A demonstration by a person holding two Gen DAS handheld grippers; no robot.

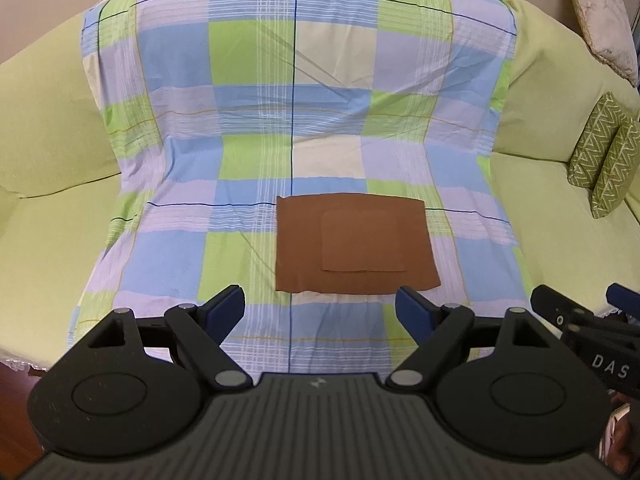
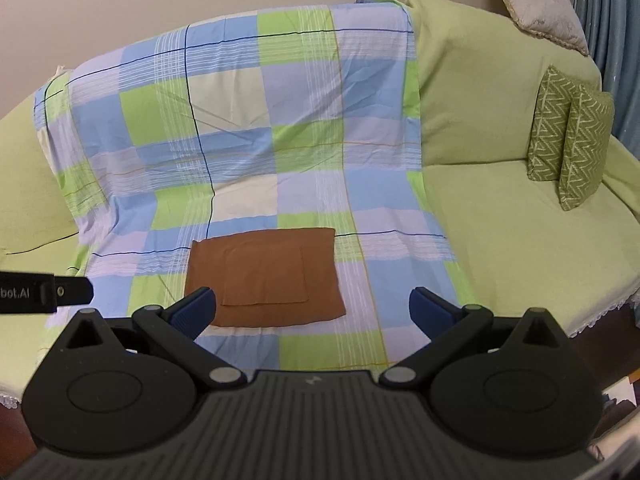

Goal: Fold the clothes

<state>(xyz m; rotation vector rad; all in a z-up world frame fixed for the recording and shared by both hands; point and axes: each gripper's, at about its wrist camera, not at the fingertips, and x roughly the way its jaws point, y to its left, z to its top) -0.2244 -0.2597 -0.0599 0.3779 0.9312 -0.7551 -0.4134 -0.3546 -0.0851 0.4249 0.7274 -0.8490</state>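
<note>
Left wrist view: a brown cloth [image 1: 356, 242] is seen lying flat as a neat rectangle on the checked sheet [image 1: 180, 208], near the sofa's front edge. Both the left gripper [image 1: 320, 312] and right gripper [image 2: 312, 312] are held wide, nothing gripped. If only the top layer gets pinched, the fold could be dragged apart.

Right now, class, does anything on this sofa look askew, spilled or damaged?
Nothing stands out. The brown cloth lies flat and squarely folded on the checked sheet; both grippers are open and hold nothing.
</note>
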